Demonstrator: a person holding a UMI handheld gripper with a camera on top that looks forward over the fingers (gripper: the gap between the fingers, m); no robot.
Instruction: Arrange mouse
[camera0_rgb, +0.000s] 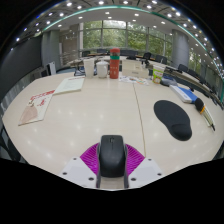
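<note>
A black computer mouse (112, 156) sits between the two fingers of my gripper (112, 163), its sides against the magenta pads (92, 157), held above the pale table (100, 110). The gripper is shut on the mouse. A black oval mouse pad (173, 118) lies on the table ahead and to the right, beyond the fingers.
A paper with red print (37, 106) and a white sheet (70, 85) lie at the left. Bottles and boxes (113, 66) stand at the table's far side. A blue item (186, 94) and a yellow pen (205, 113) lie right of the mouse pad.
</note>
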